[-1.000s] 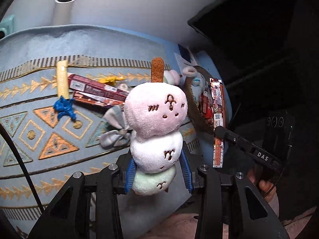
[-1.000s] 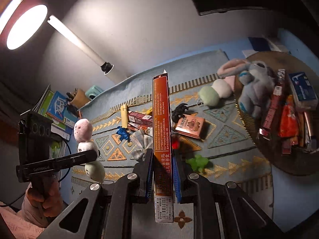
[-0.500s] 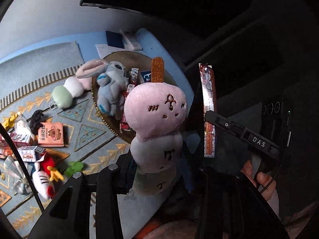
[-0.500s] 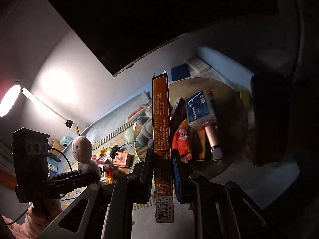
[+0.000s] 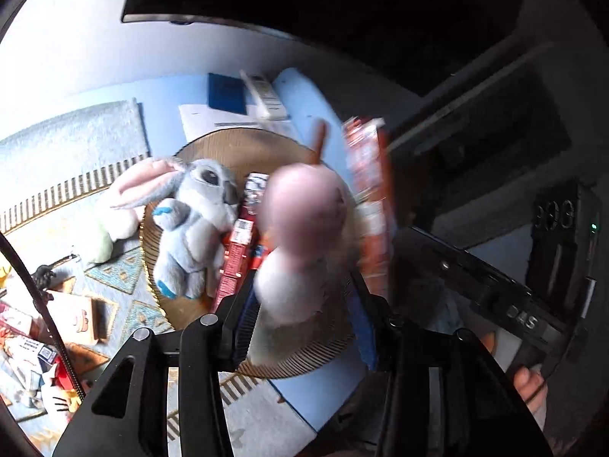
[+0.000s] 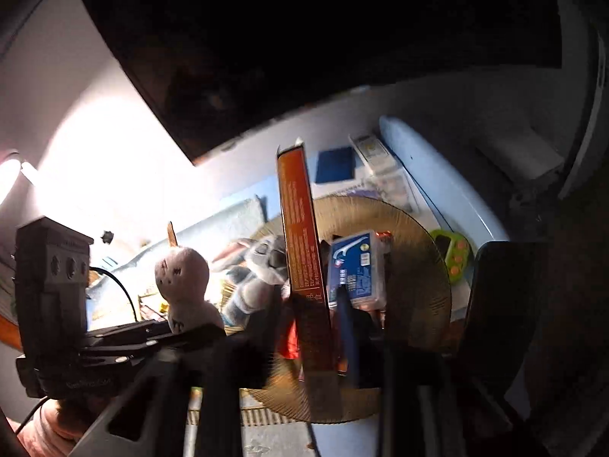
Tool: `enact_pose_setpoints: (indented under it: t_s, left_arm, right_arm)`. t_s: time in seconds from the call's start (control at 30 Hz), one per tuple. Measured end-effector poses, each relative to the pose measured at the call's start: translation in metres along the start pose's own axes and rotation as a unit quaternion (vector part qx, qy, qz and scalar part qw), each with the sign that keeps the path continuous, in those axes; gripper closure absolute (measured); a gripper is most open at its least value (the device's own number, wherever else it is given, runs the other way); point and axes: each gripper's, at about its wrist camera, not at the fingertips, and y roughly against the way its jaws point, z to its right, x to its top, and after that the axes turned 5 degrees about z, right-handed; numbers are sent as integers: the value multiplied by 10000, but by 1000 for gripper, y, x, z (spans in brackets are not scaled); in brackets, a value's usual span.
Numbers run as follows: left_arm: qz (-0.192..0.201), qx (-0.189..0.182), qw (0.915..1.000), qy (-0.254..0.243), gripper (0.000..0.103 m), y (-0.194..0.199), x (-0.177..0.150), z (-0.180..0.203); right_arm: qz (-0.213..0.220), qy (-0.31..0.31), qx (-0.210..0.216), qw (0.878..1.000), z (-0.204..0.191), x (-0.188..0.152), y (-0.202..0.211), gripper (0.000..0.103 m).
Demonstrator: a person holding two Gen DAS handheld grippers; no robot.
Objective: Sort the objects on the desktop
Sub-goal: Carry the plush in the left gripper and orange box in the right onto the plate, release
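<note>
I've got both grippers over the round woven tray (image 5: 213,144). My left gripper (image 5: 304,304) has the pink plush skewer toy (image 5: 304,213) between its blue pads; its jaws have just been opening, and through the blur I can't tell whether the pads still press on the toy. My right gripper (image 6: 316,327) has the tall orange box (image 6: 302,251) standing between its jaws, which have just been opening; there's a gap beside the box, so the grip looks let go. On the tray lie a grey rabbit plush (image 5: 194,224), a blue-and-white packet (image 6: 356,270) and red snack packs (image 5: 238,251)
</note>
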Motion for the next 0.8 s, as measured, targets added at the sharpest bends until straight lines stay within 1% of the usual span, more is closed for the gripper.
enact_pose_setpoints:
  t_s: [0.13,0.2,0.37,0.53,0.67,0.8]
  left_arm:
    - [47,226,9997,-14,61,3,-4,-1]
    - [34,312,9995,-38,61,7,-9,-1]
    - [8,318,9995,79,61,21,-22,-11]
    - [31,331,9993,177,61,39,-32,-26]
    - [86,364,9991,211,61,61,-41,-40]
    - [143,437,9984,320,61,81,-53,-58]
  right_arm:
    - [-67,-383,296,9988,14,-4,2,57]
    - [-138,-508,306,9981,18,-8,2,56]
    - [-247,-658,375,9968,16,-21,2,56]
    - [-345,-585,461,9966,-6,-37,-1,56]
    - [-540,-524,573,9955,-30,-48,-7,54]
    - [-616,-386,643,9953,-56,-58,-12,54]
